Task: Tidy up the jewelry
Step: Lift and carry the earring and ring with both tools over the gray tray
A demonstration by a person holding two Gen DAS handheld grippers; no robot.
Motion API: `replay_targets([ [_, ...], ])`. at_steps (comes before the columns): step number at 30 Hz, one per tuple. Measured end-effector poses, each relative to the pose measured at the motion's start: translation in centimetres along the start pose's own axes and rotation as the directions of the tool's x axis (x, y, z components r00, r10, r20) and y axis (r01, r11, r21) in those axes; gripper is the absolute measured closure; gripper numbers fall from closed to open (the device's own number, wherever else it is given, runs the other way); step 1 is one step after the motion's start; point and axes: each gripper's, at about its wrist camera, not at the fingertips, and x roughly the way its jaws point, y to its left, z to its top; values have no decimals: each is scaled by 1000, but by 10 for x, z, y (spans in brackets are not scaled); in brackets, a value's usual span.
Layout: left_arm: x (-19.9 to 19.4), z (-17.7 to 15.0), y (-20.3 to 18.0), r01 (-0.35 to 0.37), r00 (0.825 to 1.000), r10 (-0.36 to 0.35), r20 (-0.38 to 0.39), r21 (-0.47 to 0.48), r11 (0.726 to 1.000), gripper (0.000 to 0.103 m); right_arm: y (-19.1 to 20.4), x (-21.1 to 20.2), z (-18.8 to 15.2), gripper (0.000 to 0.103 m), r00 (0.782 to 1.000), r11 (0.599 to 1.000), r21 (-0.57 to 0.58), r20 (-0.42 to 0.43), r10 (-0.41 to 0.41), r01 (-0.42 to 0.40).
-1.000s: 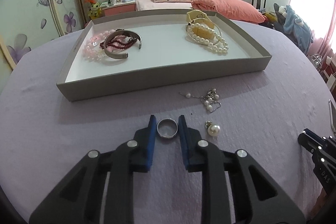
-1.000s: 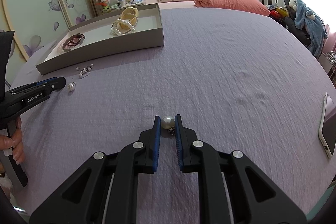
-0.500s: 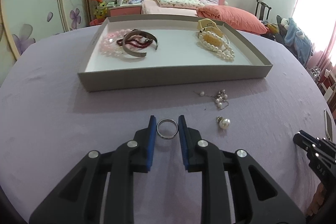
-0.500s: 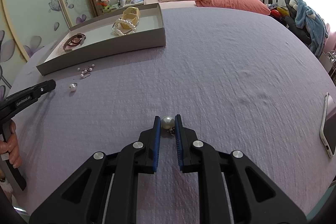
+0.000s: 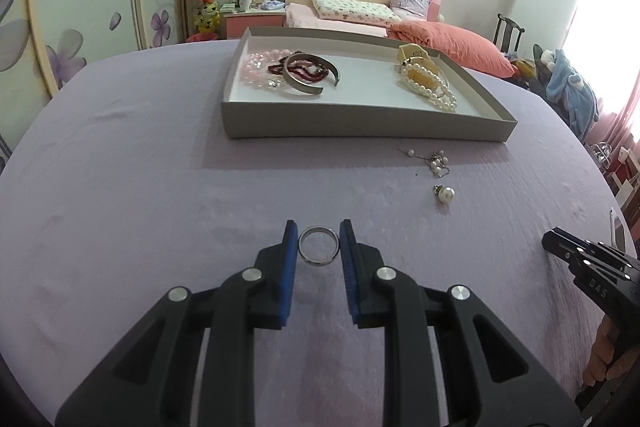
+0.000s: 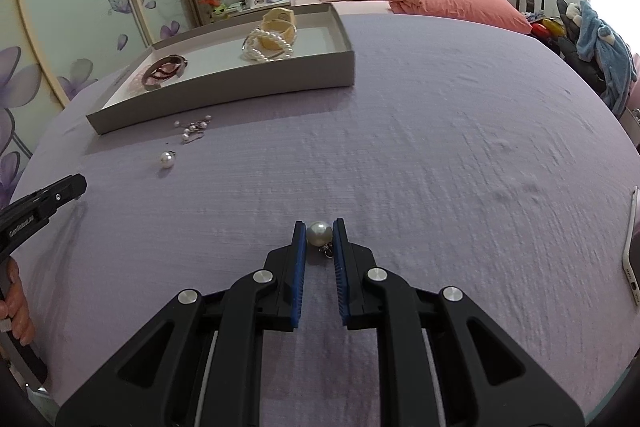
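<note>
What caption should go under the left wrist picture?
Left gripper holding a silver ring above the purple tablecloth, with the grey jewelry tray ahead.

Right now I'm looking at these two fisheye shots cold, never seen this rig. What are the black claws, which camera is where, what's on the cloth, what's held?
No robot here: a person holds a handheld black two-finger gripper in each hand, and each carries a fisheye camera looking along its fingers.

The left wrist view shows the left gripper shut on a plain silver metal ring. The right wrist view shows the right gripper shut on a round white pearl earring.

On the lilac tablecloth sits a shallow grey cardboard tray holding a silver cuff bangle and a white pearl bracelet. Loose in front of it lie a second pearl earring and a small tangle of little pearls on wire.
</note>
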Motion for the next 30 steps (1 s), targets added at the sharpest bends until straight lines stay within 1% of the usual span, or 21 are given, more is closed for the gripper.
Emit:
replay_targets([
  [5,-7,-3,2,-6,1000,6,17,4,1000,81,6,-1,-1,89,1000,1000,-5,0,4,-4],
  [12,-10,-5,3,-7,1000,7,21,-4,1000,81,11,-2,-1,89,1000,1000,-5,0,22,-22],
  [24,-25,-5,1,-13,998,13,62,1,1000,81,31,-20,6,89,995,997,-39,70,75,-73],
  [30,-29,-4,-2,-8,997,8,72,4,1000,81,37,-26,9,89,992,995,-48,89,91,-87],
])
